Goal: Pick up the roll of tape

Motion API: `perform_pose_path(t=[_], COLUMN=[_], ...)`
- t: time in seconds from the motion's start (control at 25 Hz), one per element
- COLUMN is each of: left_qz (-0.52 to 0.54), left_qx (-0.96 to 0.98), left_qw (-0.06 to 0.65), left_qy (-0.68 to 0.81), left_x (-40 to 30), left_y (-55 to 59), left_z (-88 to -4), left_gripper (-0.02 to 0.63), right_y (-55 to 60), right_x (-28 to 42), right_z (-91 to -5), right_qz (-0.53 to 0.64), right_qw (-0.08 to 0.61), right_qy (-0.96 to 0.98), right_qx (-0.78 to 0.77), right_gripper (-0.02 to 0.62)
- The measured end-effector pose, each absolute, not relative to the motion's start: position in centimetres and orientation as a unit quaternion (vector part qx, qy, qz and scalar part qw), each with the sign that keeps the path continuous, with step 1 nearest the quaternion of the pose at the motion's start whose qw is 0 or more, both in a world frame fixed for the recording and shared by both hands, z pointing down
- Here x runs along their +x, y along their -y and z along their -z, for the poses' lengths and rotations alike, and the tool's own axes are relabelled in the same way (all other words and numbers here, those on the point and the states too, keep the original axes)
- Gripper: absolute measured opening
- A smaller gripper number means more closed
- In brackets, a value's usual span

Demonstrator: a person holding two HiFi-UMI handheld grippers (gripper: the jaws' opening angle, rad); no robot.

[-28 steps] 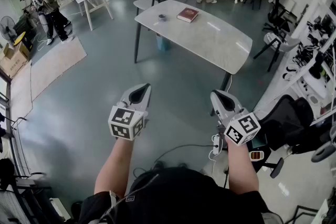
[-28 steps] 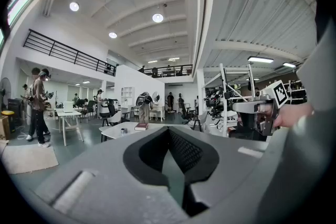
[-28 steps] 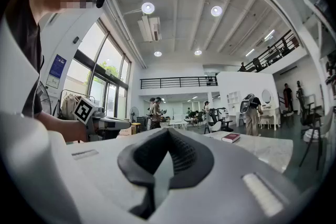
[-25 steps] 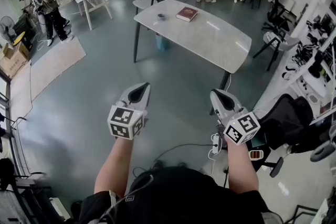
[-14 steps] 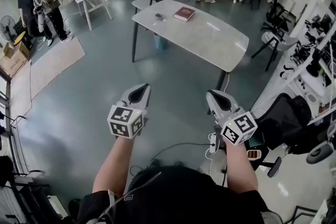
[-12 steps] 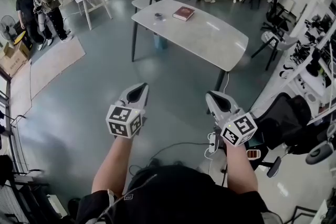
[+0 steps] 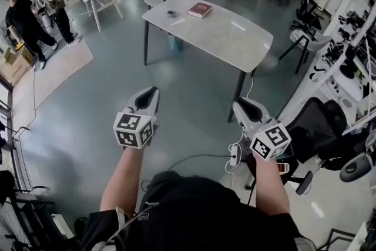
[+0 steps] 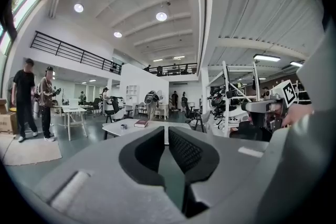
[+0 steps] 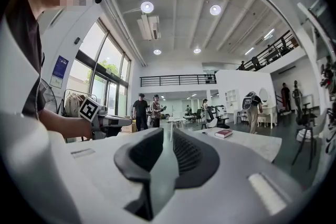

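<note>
Here the right gripper (image 7: 237, 105), empty, has just been parting its jaws to a narrow slit, likely readying for the grab, while the left gripper (image 7: 154, 91) is clenched on nothing. Both point level toward the table (image 7: 235, 38), well short of it. The tape (image 7: 171, 12), small and dark, sits on the table's far end.

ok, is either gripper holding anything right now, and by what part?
Nothing held: left gripper is shut and empty; right gripper has just been opening its jaws, with nothing between them. The small roll sits untouched on the table ahead.
</note>
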State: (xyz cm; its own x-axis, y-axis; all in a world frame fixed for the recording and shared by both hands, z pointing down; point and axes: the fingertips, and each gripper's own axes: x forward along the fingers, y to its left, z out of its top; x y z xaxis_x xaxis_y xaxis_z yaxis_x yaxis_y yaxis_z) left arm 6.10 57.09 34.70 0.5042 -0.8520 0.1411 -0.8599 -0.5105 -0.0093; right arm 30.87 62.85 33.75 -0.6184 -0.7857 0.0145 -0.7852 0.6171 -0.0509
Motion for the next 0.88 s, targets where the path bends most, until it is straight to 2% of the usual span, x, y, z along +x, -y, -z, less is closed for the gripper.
perform_pose_path(t=[0.2,0.44,0.88], left_qz=[-0.068,-0.074,-0.077], left_qx=[0.868,0.863,0.854], left_qw=[0.033,0.04,0.044], left_qy=[0.491,0.498,0.513], left_x=[7.7,7.9,7.1], left_y=[-57.9,-58.0,-53.5], left_z=[-35.0,-35.7,-37.3], left_gripper=[0.015,0.014,0.012], right_y=[-63.0,-62.6,-58.4], right_x=[32.2,32.0,32.0], right_z=[-33.2,-32.3,-33.2], right_qz=[0.021,0.02,0.027], right_qw=[0.022,0.043,0.046], right_qy=[-0.901,-0.903,-0.905], right_qx=[-0.432,-0.426,-0.422], right_gripper=[0.069,0.157,0.232])
